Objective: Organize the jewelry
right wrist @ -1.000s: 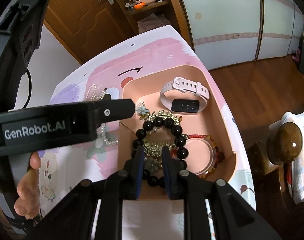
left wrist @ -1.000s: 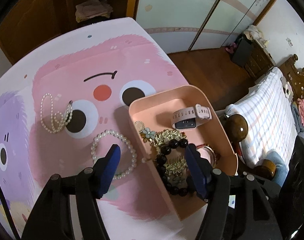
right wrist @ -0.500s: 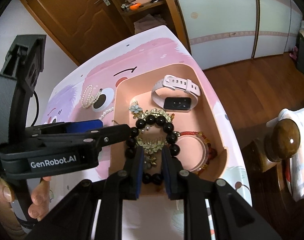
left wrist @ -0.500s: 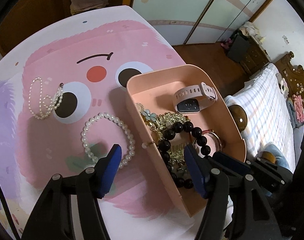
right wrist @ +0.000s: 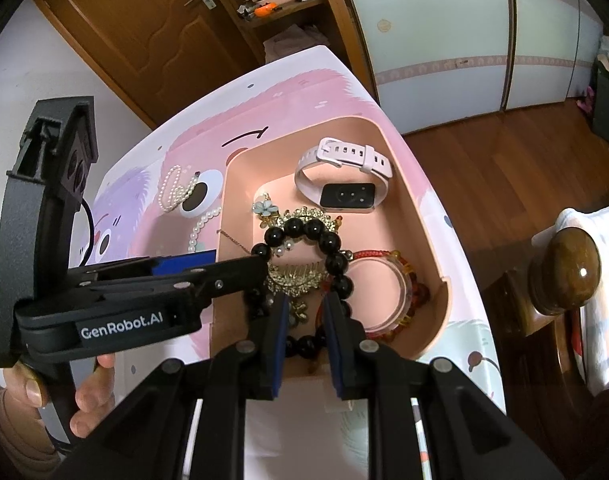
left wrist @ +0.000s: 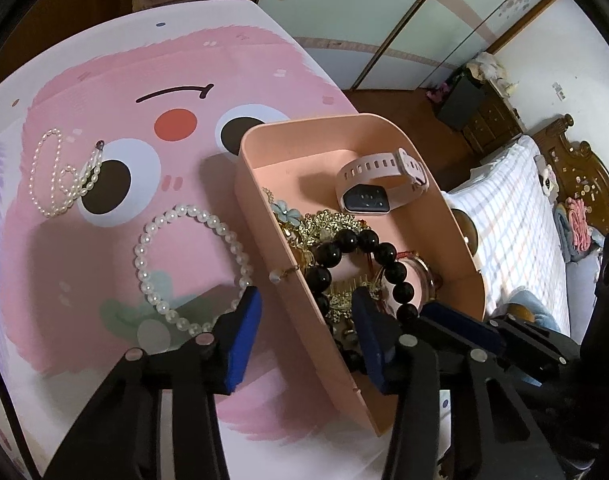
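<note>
Bracing the tray wall
Left gripper (left wrist: pixel 306 320) fingers, just closing, straddle the pink tray (left wrist: pixel 260 200) wall without touching it: pinch squarely. Right gripper (right wrist: pixel 304 300) fingers clamp the black bead bracelet (right wrist: pixel 312 230).

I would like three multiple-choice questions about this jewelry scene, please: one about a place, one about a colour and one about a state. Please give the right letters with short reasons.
1. Where does the round pearl bracelet lie?
A. Inside the pink tray
B. On the cartoon mat, beside the tray
C. On the bed

2. What colour are the big round beads of the bracelet in the tray?
A. Black
B. White
C. Green

3. How is the strap of the watch?
A. Laid out flat and open
B. Torn in two
C. Fastened into a loop

Answers:
1. B: the pearl bracelet rests on the mat, outside the wall of the tray.
2. A: the bead bracelet is glossy black.
3. C: the strap of the watch closes in a ring above its dark face.
</note>
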`<state>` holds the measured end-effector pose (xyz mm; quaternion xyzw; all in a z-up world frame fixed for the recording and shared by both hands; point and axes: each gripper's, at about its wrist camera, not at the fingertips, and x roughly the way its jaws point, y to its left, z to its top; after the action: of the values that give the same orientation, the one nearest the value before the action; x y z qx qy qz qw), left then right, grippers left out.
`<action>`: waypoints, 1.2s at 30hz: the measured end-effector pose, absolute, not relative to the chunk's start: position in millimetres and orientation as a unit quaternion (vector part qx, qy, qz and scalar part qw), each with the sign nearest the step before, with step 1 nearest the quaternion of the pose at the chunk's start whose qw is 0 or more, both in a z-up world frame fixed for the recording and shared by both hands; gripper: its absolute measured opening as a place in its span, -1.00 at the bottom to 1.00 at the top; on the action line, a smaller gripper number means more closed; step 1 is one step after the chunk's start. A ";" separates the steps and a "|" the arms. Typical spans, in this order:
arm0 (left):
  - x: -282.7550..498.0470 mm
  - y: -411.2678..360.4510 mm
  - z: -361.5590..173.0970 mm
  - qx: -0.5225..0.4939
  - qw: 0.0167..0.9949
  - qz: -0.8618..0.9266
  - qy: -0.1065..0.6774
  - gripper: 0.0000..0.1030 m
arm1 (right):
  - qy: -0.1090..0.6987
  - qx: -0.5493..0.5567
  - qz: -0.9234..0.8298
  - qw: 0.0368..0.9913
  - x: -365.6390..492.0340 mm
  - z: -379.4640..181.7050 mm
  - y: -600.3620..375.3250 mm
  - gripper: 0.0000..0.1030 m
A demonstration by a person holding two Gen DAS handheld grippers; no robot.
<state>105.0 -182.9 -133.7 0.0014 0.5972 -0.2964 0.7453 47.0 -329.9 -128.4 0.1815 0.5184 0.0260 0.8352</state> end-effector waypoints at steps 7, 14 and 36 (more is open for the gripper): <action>103.6 -186.6 -134.3 -0.001 0.746 -0.304 0.593 -0.25 | 0.521 0.183 0.026 0.834 47.2 -128.5 -330.3 -0.65; 103.4 -187.2 -131.1 -0.012 0.750 -0.308 0.585 -0.27 | 0.522 0.183 0.027 0.833 46.3 -130.1 -329.6 -0.65; 98.2 -186.0 -118.3 -0.024 0.788 -0.297 0.539 -0.27 | 0.523 0.180 0.034 0.832 43.9 -132.9 -324.1 -0.65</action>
<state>98.2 -186.0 -118.3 -0.0240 0.5393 -0.2970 0.7876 43.9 -324.1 -132.9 0.1804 0.5232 0.0337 0.8322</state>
